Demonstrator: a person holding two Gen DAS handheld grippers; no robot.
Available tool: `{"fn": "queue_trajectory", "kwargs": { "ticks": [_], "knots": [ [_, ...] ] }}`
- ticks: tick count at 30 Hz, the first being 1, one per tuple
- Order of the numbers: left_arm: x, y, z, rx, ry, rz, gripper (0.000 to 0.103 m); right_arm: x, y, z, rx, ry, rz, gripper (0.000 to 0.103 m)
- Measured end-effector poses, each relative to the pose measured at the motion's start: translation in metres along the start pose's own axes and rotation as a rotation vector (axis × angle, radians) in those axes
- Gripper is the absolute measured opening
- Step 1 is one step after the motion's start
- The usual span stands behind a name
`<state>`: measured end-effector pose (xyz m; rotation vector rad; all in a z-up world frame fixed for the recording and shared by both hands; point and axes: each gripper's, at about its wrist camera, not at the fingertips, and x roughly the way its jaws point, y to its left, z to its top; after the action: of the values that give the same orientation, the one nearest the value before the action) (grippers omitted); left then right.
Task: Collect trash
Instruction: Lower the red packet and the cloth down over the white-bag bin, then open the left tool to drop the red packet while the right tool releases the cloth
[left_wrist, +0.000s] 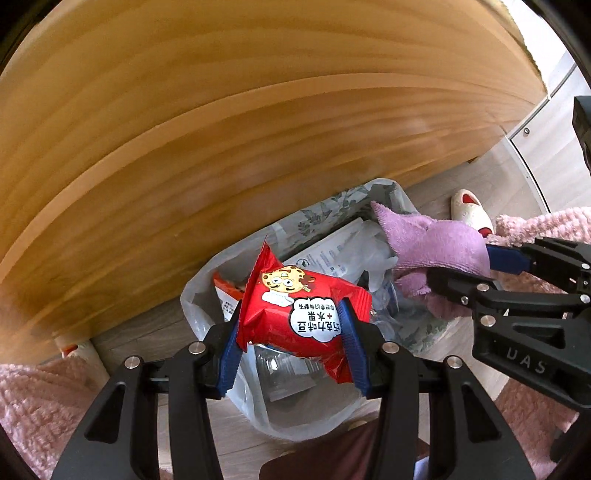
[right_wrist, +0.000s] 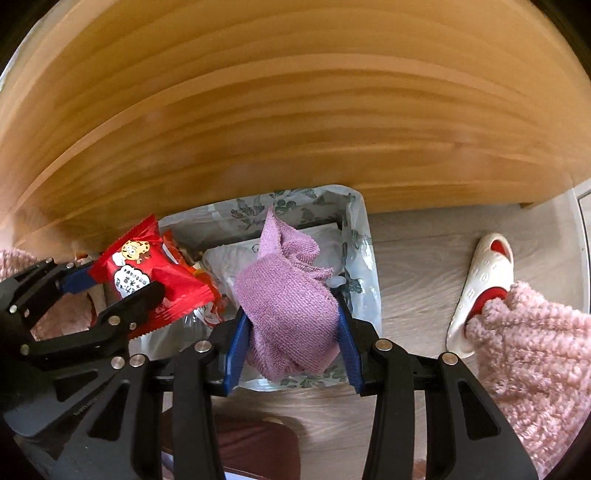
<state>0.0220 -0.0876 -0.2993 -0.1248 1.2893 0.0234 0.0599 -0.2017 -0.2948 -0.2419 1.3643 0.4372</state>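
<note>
In the left wrist view the left tool (left_wrist: 291, 343) sits at the lower centre of the frame, its blue pads pressed on either side of a red snack packet (left_wrist: 295, 314) printed with a cartoon cookie face. The packet hangs over a bin lined with a pale plastic bag (left_wrist: 207, 306), which fills the lower middle of the frame and already contains paper, clear film and an orange wrapper (left_wrist: 227, 291). At the right edge of that frame the right tool (left_wrist: 476, 266) comes in sideways, clamped on a purple cloth (left_wrist: 436, 243).

In the right wrist view the right tool (right_wrist: 291, 343) is at the lower centre, its pads closed on the bunched purple cloth (right_wrist: 288, 302), directly above the lined bin (right_wrist: 362, 258). The left tool (right_wrist: 110, 291) enters from the left edge, gripping the red snack packet (right_wrist: 144, 269) over the bin's left side.

A wooden desk (right_wrist: 295, 110) spans the whole upper half of both views. On the pale floor (right_wrist: 413, 258) to the right lies a white and red slipper (right_wrist: 484, 273), with fluffy pink fabric (right_wrist: 535, 354) at the right edge
</note>
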Motion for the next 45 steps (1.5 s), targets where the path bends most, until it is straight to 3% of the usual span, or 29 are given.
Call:
{"fn": "queue_trajectory", "kwargs": {
  "ticks": [14,45],
  "knots": [
    [0.026,-0.010,0.006,0.026,0.037,0.020,0.046,0.037,-0.009,0.014,0.049,0.062,-0.009,0.043],
    [0.078,0.004,0.004,-0.002,0.085,0.047,0.046,0.054,-0.019,0.007,0.066,0.064,-0.010,0.043]
  ]
}}
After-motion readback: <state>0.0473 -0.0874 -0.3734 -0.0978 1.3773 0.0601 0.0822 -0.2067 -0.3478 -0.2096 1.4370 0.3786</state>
